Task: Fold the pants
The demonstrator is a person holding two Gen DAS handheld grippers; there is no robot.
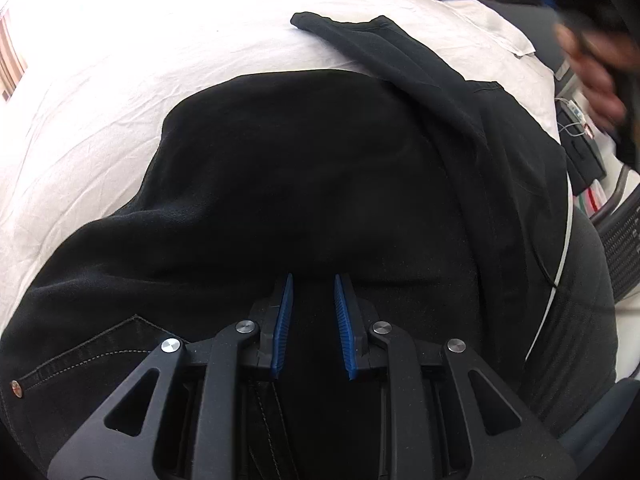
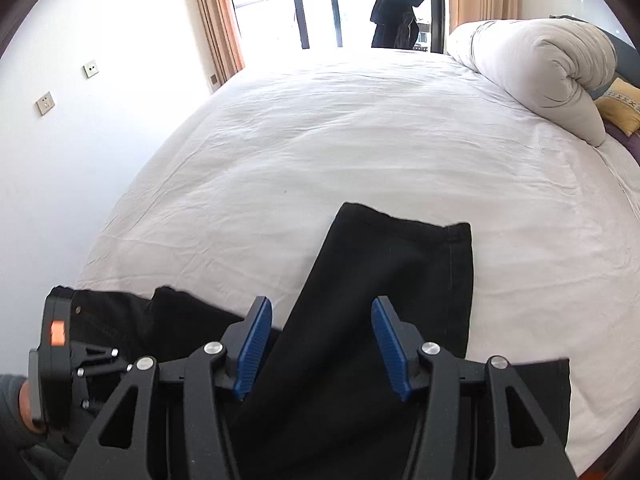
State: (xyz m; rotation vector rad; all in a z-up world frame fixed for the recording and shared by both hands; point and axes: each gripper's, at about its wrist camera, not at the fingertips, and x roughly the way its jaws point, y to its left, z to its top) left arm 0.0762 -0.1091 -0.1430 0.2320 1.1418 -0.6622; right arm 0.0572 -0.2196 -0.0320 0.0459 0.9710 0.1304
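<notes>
black pants (image 1: 304,168) lie spread on a white-sheeted bed (image 1: 120,80), waist end w/ stitched pocket and copper rivet (image 1: 16,389) nearest the left wrist cam, one leg (image 2: 404,280) folded across the rest and pointing toward the bed's far edge. left hand-held gripper (image 1: 313,280) hovers just over the dark fabric, blue pads (image 1: 282,328) a narrow gap apart, nothing pinched btwn them. right hand-held gripper (image 2: 322,308) sits above the folded leg, pads spread wide, gripping nothing. rolled white duvet (image 2: 540,68) lies along the bed's right edge, yellow pillow (image 2: 620,108) beside it. curtains (image 2: 216,16) frame a bright glass door (image 2: 320,0) beyond.
</notes>
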